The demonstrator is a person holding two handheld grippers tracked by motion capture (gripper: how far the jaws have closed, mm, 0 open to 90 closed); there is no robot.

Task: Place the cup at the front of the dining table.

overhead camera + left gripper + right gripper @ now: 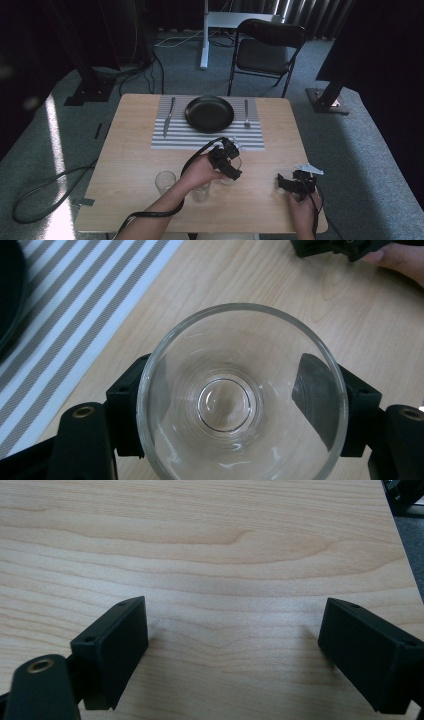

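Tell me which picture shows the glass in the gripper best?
The left gripper view: you look straight down into the held glass, with the jaws pressing both sides. In the high view that glass is small and mostly hidden behind the left gripper. The right gripper view shows bare table.

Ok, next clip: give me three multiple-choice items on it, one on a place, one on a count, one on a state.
1. Where is the black plate? A on the striped mat; B on the chair; C on the floor.
2. How many glasses are on or over the table? A one; B three; C five.
3. The left tongs are: A open and empty; B shut on a glass; C shut on a fork.
Key: 1 A, the mat lies under it. 2 B, two standing plus the gripped one. 3 B, both pads press its wall.
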